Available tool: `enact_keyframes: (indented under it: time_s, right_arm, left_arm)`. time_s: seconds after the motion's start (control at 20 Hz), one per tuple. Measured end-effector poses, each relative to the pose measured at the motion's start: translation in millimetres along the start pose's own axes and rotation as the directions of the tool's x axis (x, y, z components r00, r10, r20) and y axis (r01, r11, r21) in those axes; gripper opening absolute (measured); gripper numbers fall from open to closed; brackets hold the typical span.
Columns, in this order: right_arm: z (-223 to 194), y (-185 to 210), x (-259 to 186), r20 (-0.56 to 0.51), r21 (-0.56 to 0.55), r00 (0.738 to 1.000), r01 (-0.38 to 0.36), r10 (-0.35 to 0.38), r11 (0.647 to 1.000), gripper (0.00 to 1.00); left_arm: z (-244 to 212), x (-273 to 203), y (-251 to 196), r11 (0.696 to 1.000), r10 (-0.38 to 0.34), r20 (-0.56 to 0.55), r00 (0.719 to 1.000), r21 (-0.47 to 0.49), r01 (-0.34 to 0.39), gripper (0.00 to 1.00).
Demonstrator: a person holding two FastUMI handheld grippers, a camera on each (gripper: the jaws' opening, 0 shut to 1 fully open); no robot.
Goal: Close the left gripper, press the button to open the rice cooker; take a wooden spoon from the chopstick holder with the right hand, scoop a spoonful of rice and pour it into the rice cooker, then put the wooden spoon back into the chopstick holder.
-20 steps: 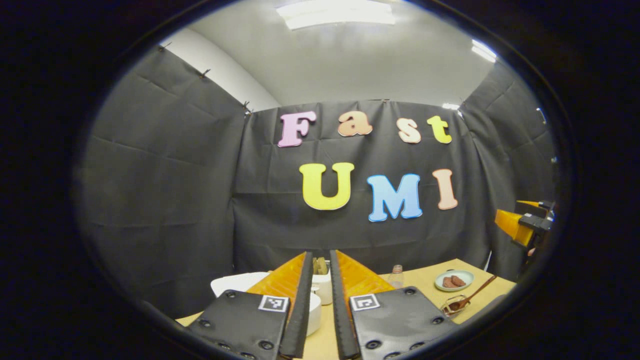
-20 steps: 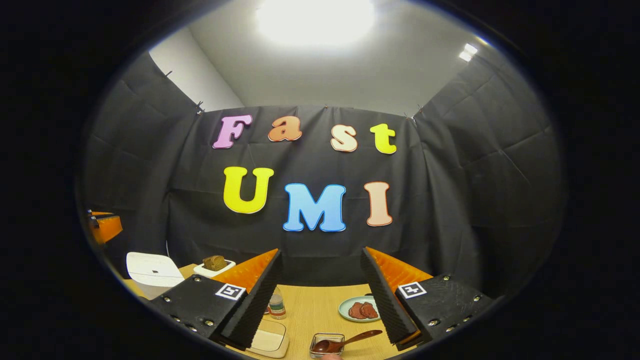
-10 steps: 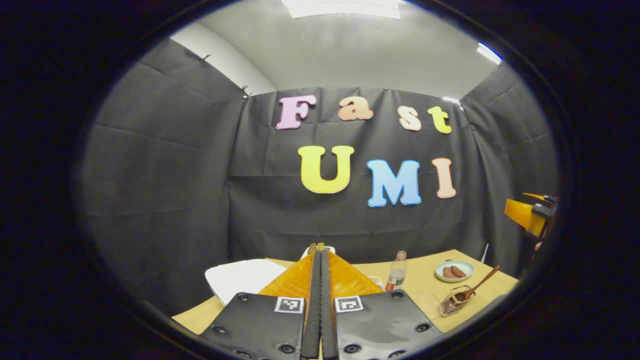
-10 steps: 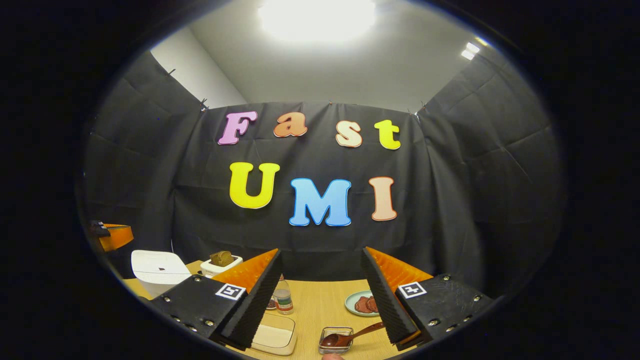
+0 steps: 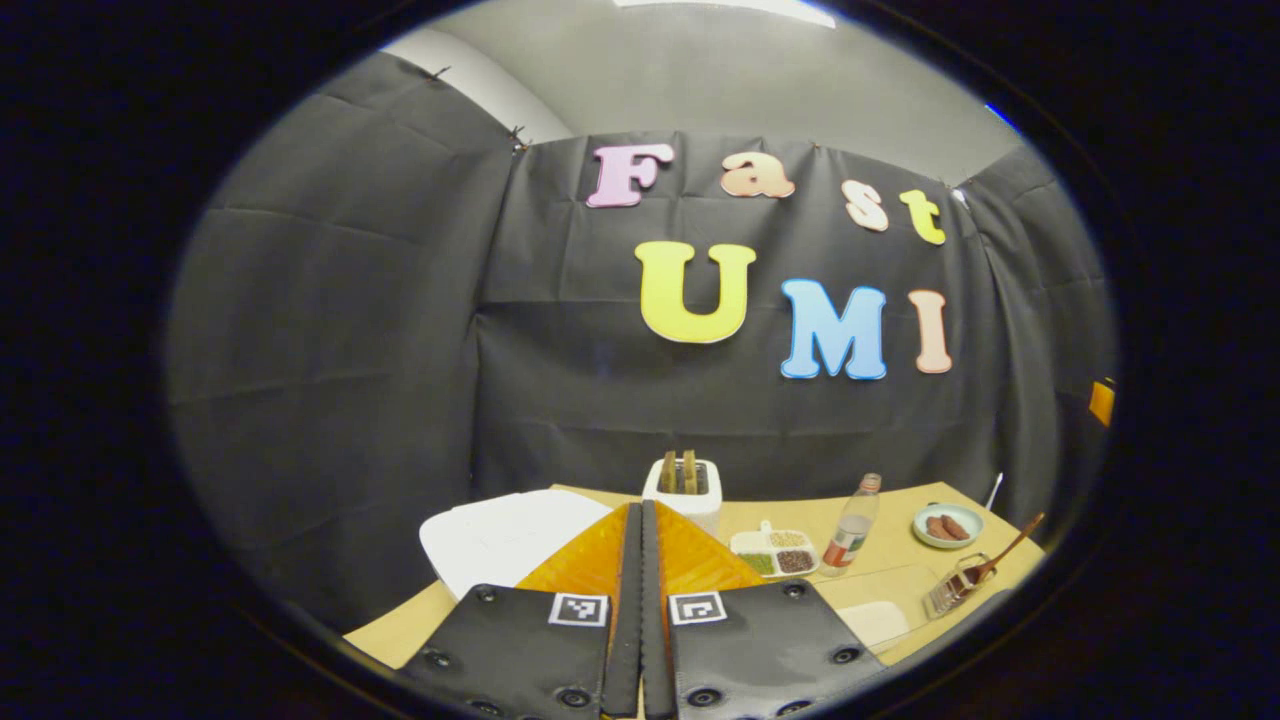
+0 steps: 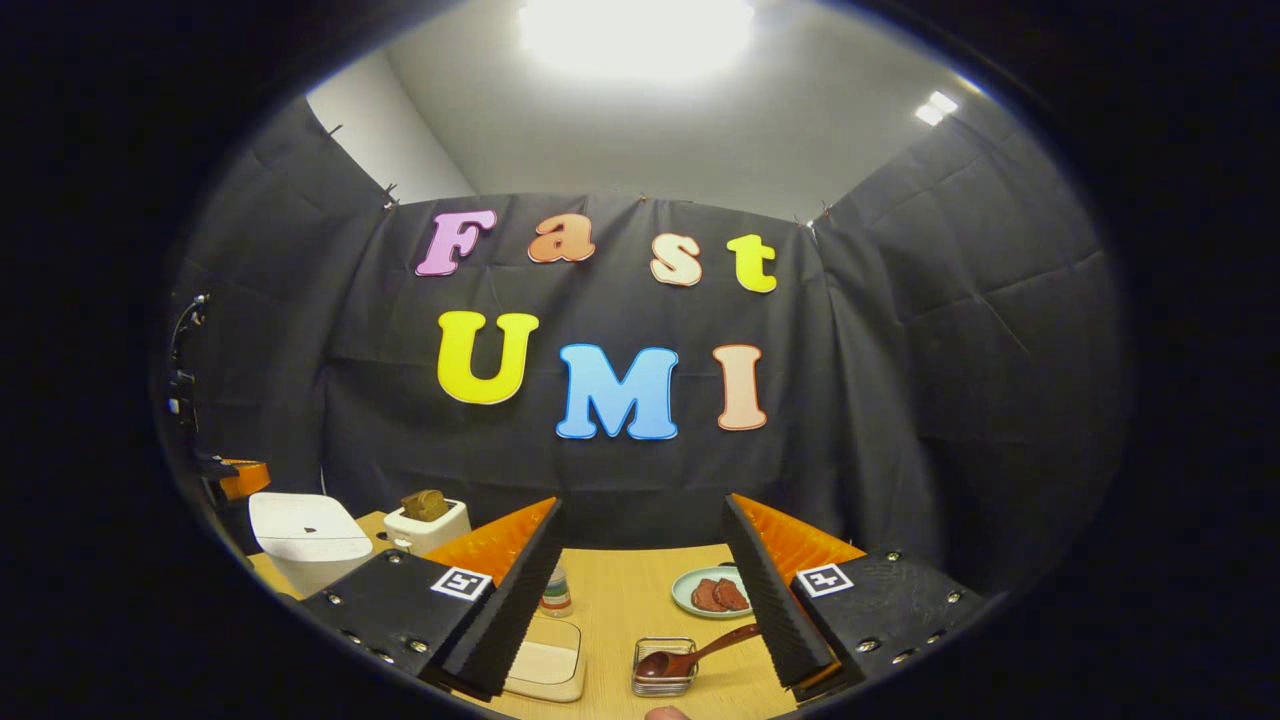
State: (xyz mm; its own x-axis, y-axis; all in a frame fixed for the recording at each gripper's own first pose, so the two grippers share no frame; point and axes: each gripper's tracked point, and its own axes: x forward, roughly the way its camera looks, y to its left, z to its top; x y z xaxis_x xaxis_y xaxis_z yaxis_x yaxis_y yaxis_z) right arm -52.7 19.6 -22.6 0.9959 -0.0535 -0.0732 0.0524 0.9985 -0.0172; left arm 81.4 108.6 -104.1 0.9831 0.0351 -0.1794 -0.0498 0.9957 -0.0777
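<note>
You are holding the left gripper (image 5: 641,520) with its two fingers pressed flat together and nothing between them, above the table's (image 5: 900,505) near edge. Just past its tips the white rice cooker (image 5: 505,535) is sitting at the table's left end, lid down. Behind it, toward the far edge, the white chopstick holder (image 5: 683,490) is standing upright with wooden handles poking out of its top. A divided dish of grains (image 5: 775,552) and a small bottle (image 5: 850,525) are lying along the middle of the table.

You are keeping the right gripper (image 6: 640,560) spread wide with nothing in it, aimed over the table's right half. Between its fingers, near the front edge, a wooden spoon (image 6: 690,655) is resting in a small clear box (image 6: 663,668), handle tilted up to the right. A green plate with reddish pieces (image 6: 712,592) is sitting behind it. A shallow tray of rice (image 6: 545,665) is lying just left of the box.
</note>
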Motion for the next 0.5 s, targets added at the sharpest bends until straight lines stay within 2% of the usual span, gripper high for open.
enact_keyframes:
  time_s: [0.2,0.5]
  right_arm:
    - [2,-6,-8,-0.003,-0.024,0.999,0.053,-0.053,0.998,0.95]
    - [-1,-14,-17,-0.016,-0.039,0.992,0.127,-0.127,0.991,0.95]
  left_arm:
    - [-32,31,18,0.999,-0.008,-0.085,0.996,-0.044,0.005,0.09]
    - [-80,57,30,0.999,-0.021,-0.181,0.983,-0.027,0.017,0.09]
